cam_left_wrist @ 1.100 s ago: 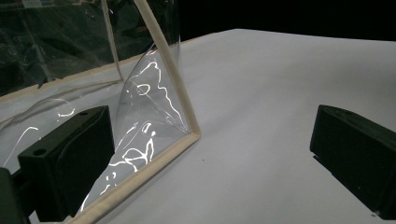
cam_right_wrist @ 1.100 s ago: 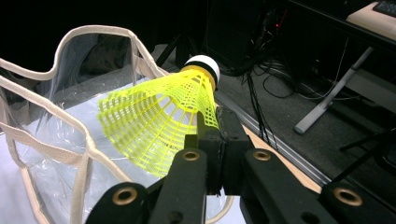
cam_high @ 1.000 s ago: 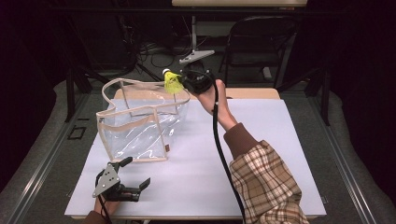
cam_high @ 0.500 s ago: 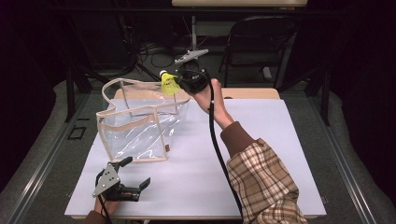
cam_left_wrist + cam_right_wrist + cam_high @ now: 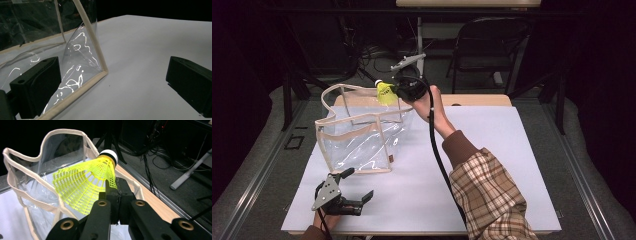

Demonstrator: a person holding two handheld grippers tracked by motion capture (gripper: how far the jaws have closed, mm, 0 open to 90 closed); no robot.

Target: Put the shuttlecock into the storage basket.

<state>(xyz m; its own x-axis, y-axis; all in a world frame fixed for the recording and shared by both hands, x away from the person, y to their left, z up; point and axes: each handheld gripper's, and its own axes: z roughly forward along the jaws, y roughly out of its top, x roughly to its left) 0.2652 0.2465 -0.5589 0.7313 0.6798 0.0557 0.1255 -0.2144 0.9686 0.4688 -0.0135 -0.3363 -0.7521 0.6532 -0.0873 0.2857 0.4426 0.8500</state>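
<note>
**Shuttlecock poised over the open bag**

My right gripper is clamped shut on the yellow shuttlecock, pinching the edge of its mesh skirt so the white-capped cork points up and away from me. I hold it in the air at the far right corner of the clear plastic bag, just above the cream-trimmed rim — not yet inside. The bag stands open on the white table, its mouth upward, its soft walls sagging a little.

Nearer to me, my left gripper rests low on the table by the bag's front corner. Its jaws stand wide and grip nothing; one sits beside the bag's clear wall, the other well clear of it.

As I judge it, the step in hand is the carry — the drop comes next. That calls for bringing the shuttlecock a little further over the mouth, past the trim, and only then opening my right jaws. The skirt is light and springy, so a release too near the rim could catch on the trim or tip outside.
</note>
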